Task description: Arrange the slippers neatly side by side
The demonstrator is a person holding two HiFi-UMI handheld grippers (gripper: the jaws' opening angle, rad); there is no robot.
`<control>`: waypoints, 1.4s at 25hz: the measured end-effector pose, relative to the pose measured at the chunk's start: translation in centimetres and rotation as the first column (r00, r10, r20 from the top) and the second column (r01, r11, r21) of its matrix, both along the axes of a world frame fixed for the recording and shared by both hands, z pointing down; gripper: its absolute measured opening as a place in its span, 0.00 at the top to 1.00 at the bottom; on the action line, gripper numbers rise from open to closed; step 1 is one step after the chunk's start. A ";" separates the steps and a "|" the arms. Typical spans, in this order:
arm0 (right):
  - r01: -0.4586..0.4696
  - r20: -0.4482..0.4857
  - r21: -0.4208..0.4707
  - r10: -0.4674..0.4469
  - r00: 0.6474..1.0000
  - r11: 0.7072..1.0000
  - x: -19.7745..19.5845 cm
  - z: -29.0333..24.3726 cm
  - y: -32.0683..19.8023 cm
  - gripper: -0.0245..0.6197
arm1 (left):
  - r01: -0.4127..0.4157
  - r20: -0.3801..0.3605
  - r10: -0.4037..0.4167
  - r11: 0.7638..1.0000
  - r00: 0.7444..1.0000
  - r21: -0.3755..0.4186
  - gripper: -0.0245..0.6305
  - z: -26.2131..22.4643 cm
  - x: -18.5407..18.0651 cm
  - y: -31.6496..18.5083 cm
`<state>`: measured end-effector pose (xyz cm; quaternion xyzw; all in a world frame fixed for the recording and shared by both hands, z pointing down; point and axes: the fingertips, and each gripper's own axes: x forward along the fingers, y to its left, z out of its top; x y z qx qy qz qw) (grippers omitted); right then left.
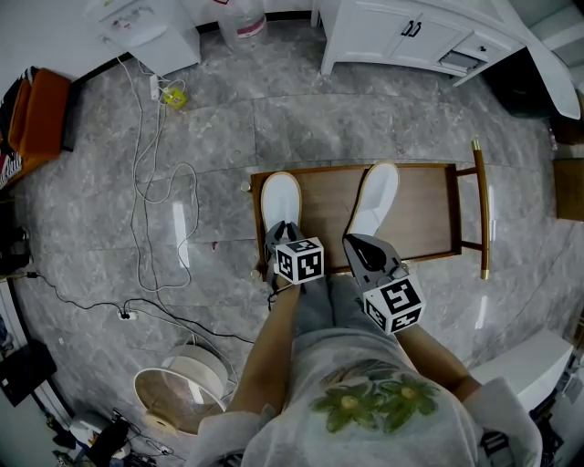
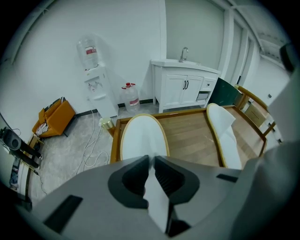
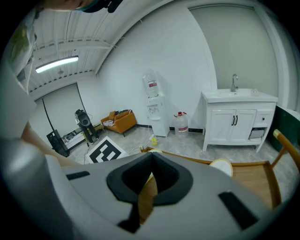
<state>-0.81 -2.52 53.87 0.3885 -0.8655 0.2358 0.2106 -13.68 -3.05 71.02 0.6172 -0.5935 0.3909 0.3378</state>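
Observation:
Two white slippers lie toes away from me on a low wooden table [image 1: 420, 214]. The left slipper [image 1: 280, 199] lies straight, while the right slipper [image 1: 377, 196] leans to the right. At the left slipper's heel, my left gripper [image 1: 278, 233] is shut on the thin white heel edge; the left gripper view shows that white edge pinched in my left gripper [image 2: 152, 161], with the left slipper [image 2: 140, 136] ahead and the right slipper [image 2: 225, 136] beside it. My right gripper [image 1: 354, 242] is at the right slipper's heel, and in its own view my right gripper [image 3: 151, 165] is shut with nothing between the pads.
The table has a raised rim and a side bar [image 1: 481, 210] at its right end. White cables [image 1: 155, 210] trail over the marble floor to the left. A white cabinet [image 1: 411, 36] and a water bottle [image 1: 242, 18] stand at the far wall. A round fan [image 1: 178, 388] sits near my left.

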 end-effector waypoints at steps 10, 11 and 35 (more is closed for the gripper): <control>0.005 0.002 -0.002 -0.005 1.000 1.000 0.8 0.1 0.1 0.95 | -0.012 -0.032 0.012 1.000 0.999 -0.010 0.78 0.2 0.8 0.3; 0.005 0.003 -0.002 -0.005 1.000 1.000 0.8 0.1 0.1 0.95 | -0.017 -0.039 0.017 1.000 0.999 -0.009 0.75 0.1 1.0 0.3; 0.016 0.076 0.077 -0.022 0.997 0.997 0.6 -4.8 0.6 0.95 | -0.128 -0.094 0.154 0.963 0.984 0.238 0.60 -13.3 1.5 2.4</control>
